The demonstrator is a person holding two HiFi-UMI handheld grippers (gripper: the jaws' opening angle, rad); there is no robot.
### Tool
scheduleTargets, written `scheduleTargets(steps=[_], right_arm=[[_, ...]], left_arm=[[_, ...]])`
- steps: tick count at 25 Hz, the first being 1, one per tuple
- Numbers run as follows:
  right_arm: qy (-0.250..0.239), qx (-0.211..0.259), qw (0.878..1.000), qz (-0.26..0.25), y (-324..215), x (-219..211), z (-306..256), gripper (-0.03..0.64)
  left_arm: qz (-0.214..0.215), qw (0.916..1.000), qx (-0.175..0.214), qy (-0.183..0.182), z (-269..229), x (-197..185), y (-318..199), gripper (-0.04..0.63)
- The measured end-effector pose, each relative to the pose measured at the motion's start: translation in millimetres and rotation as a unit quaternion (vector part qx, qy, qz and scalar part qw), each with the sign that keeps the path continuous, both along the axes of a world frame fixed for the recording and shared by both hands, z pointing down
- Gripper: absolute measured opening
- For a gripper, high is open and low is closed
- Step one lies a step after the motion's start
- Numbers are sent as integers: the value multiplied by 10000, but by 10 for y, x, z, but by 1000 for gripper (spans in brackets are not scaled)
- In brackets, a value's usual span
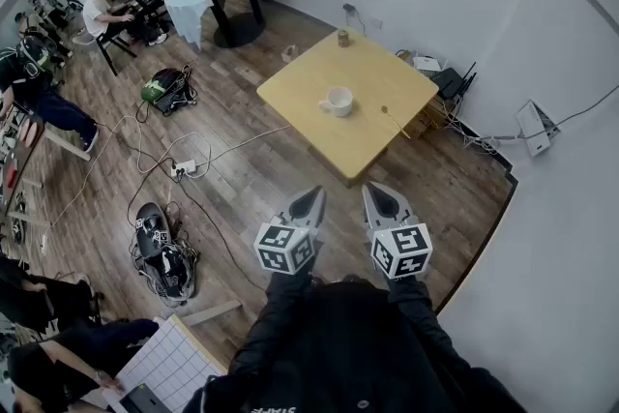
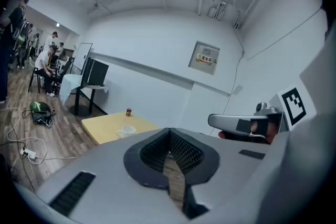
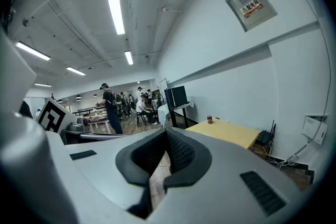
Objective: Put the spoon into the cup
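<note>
A: While the square pale-wood desk (image 1: 377,77) stands well ahead across the wooden floor (image 1: 242,179), why are the left gripper (image 1: 313,195) and right gripper (image 1: 373,191) just held out side by side?

B: Carrying pose, I'd judge. Both are clenched on nothing and aim roughly at the desk, because nothing is within reach.

A: And the white handled cup (image 1: 338,101)?

B: Upright near the desk's middle, handle to the left in the head view, with bare wood around it, so it looks easy to drop something into.

A: The spoon?

B: The thin tan spoon (image 1: 395,121) lies flat by the desk's right edge, right of the cup and apart from it, well ahead of the right gripper, the nearer one.
</note>
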State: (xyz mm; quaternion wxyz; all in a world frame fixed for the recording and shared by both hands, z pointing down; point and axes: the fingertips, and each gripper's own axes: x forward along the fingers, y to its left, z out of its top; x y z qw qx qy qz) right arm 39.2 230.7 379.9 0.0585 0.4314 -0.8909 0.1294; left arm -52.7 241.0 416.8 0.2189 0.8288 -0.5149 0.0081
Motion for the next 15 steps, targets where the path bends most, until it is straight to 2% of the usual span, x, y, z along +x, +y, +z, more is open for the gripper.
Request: scheduleTargets(steps=[15], right_arm=[[-162,-160,9997,60,13,219,134,21]], left_arm=[[-148,9999,-74,-14,113,141,26,34]])
